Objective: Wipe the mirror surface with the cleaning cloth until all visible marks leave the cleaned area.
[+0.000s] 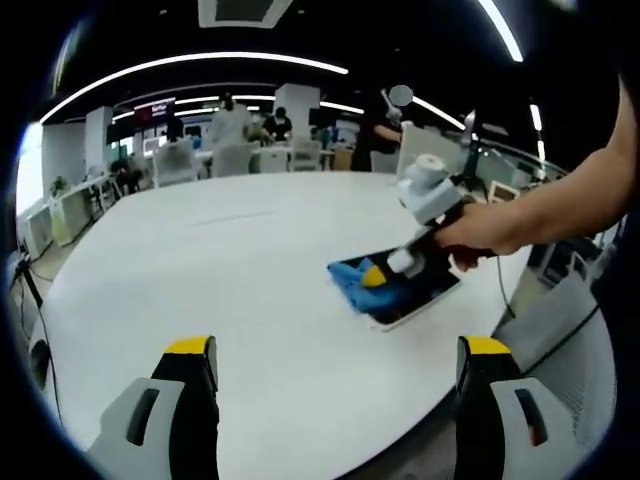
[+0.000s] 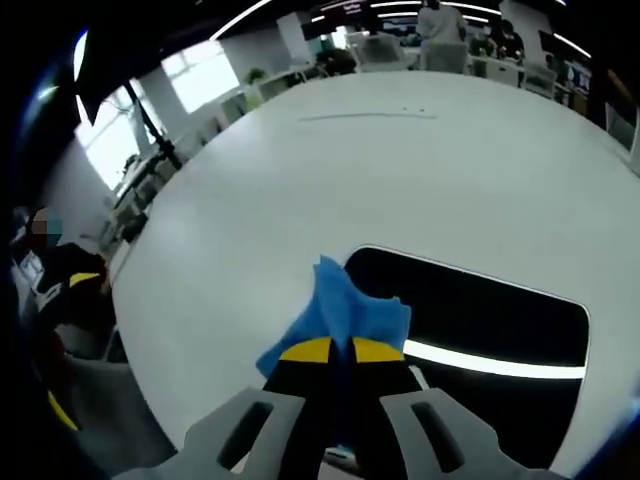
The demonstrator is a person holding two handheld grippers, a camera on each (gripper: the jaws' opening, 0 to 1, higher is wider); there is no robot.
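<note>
A flat mirror with a white frame lies on the big white table and reflects a dark ceiling with a light strip. My right gripper is shut on a blue cleaning cloth, pressing it onto the mirror's left end. In the left gripper view the same mirror lies at the table's right edge with the cloth on it, and the right gripper is held there by a person's hand. My left gripper is open and hangs over the near table edge, well apart from the mirror.
The table's surface spreads wide and bare to the left and far side. People and white chairs stand at desks beyond it. A person's bare arm reaches in from the right. Windows and a stand lie off the far left.
</note>
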